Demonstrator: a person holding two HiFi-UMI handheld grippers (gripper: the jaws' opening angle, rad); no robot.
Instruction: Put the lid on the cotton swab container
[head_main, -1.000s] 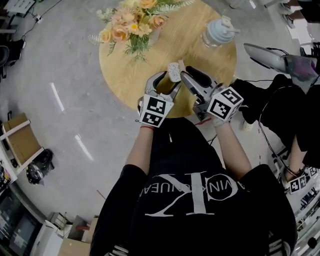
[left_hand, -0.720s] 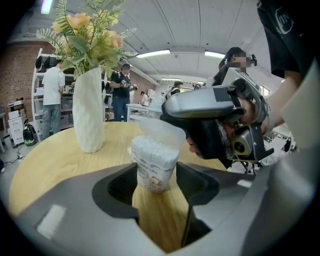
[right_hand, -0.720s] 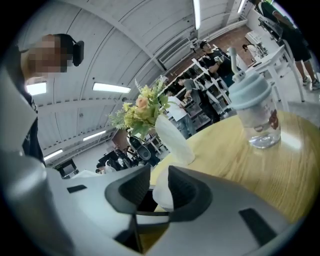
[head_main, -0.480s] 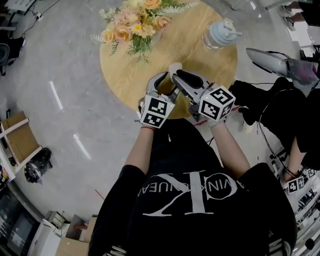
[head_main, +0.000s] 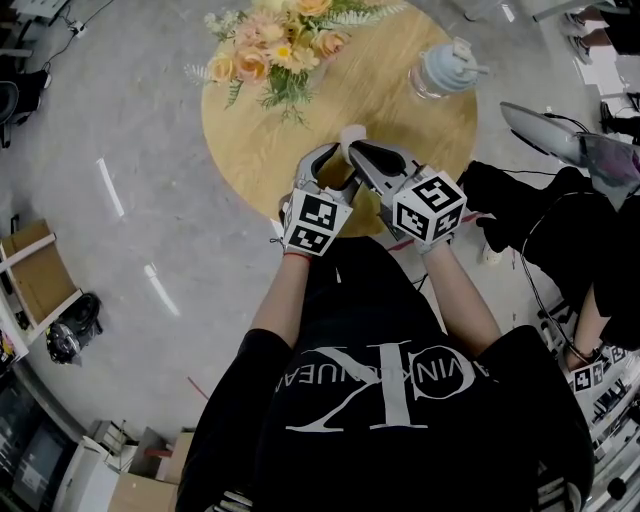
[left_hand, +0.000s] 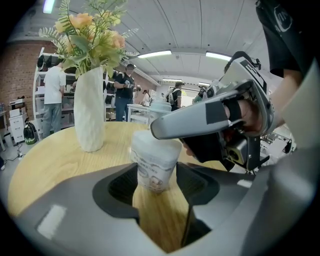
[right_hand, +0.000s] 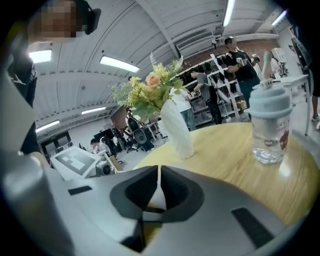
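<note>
A small white cotton swab container (left_hand: 154, 167) with a printed label stands on the round wooden table (head_main: 400, 120). My left gripper (left_hand: 156, 185) is shut on its lower part, a pad pressed to each side. A white lid caps it (head_main: 352, 133). My right gripper (head_main: 353, 148) lies across that lid from the right, one grey finger (left_hand: 200, 120) resting over it. Its jaws are closing, and in the right gripper view (right_hand: 159, 192) only a thin slit is left. Nothing is gripped there; a bit of white shows below.
A white vase of peach flowers (head_main: 270, 50) stands at the table's far left. A clear bottle with a blue-grey cap (head_main: 440, 65) stands far right. A seated person's legs (head_main: 560, 200) are to the right of the table. Shelves and people fill the background.
My right gripper has swung left, over the container's top, and its jaws have gone from wide open to almost closed. The left gripper and container have stayed put.
</note>
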